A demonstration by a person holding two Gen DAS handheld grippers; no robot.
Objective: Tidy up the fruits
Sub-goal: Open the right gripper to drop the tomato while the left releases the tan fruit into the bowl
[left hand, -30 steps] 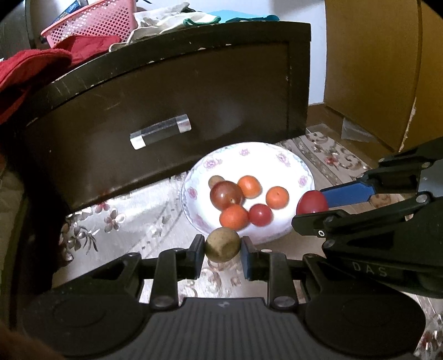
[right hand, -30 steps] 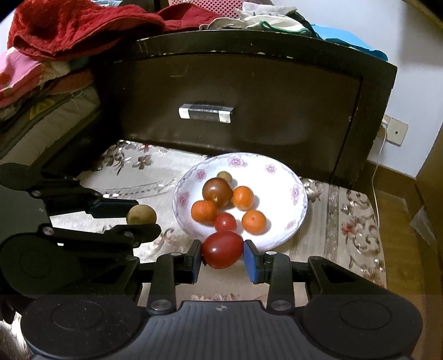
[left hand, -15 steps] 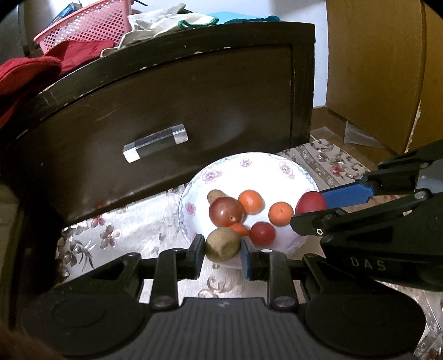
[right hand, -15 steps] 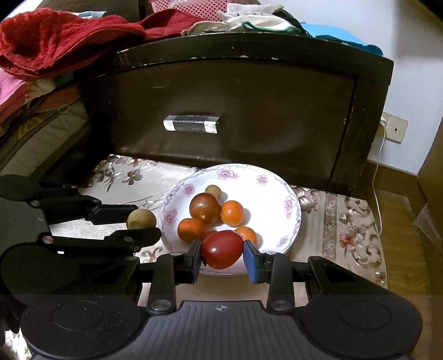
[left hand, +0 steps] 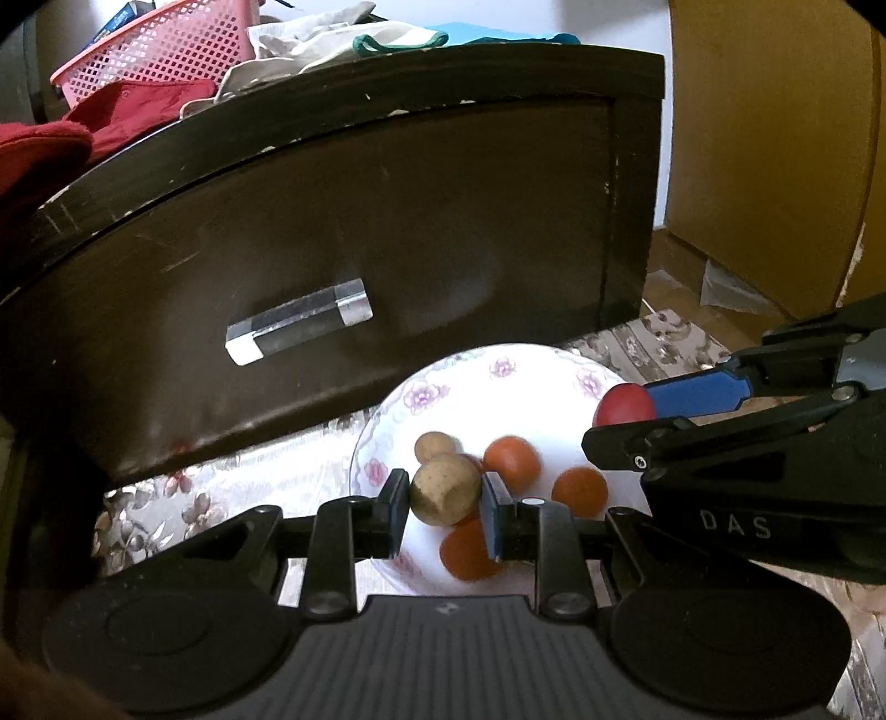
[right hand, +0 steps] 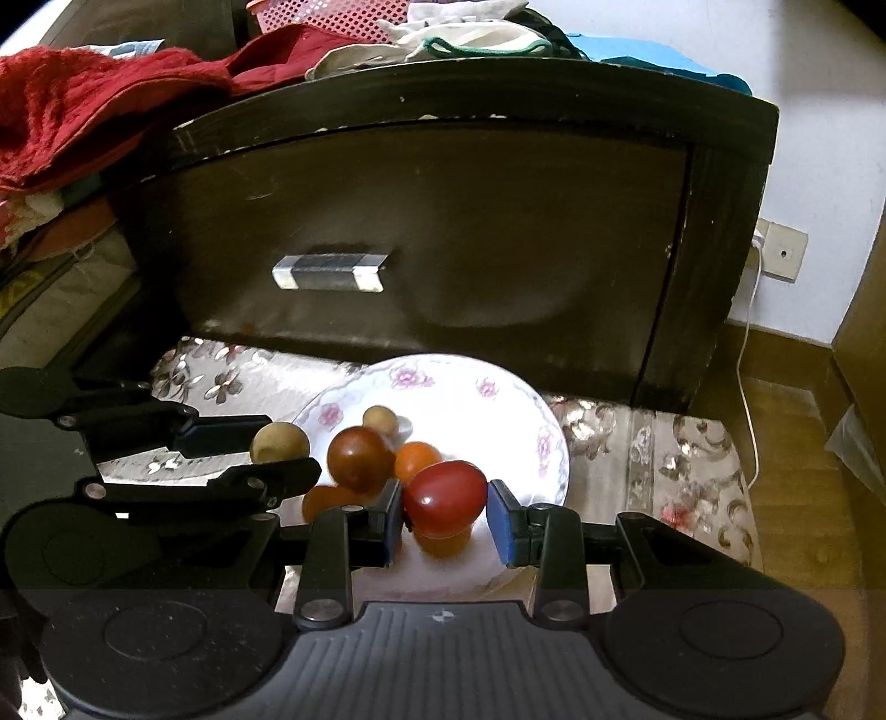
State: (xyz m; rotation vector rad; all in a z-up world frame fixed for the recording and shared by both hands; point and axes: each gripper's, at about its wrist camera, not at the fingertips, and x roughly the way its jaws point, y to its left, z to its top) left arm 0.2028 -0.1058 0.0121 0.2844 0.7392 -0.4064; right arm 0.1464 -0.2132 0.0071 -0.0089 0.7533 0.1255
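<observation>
Landmark: white floral plate [right hand: 545, 443], resting on a floral-patterned cloth [right hand: 664, 454] in front of a dark wooden drawer front [right hand: 443, 232].

Left of the plate's centre: the left gripper [left hand: 446, 495] has its fingers closed on a tan round fruit [left hand: 446, 493], held over the plate's left portion. A smaller tan fruit [left hand: 433, 446] lies on the plate just behind it.

On the plate, middle: a dark red-brown fruit [right hand: 360, 458], with orange fruits [left hand: 512, 459] around it, touching or nearly touching one another.

Over the plate's near-right portion: the right gripper [right hand: 446, 518] carries a glossy red fruit [right hand: 444, 497]. Its left finger touches the fruit; a narrow gap shows at the right finger's blue pad [right hand: 501, 520], so whether the grip is firm cannot be told from the right wrist view. In the left wrist view the same fruit sits at the fingertips above the plate's right rim.

Behind the plate: the drawer's clear handle [right hand: 328, 272]. On top of the drawer unit: red cloth [right hand: 83, 105], pink basket [left hand: 160, 50].
</observation>
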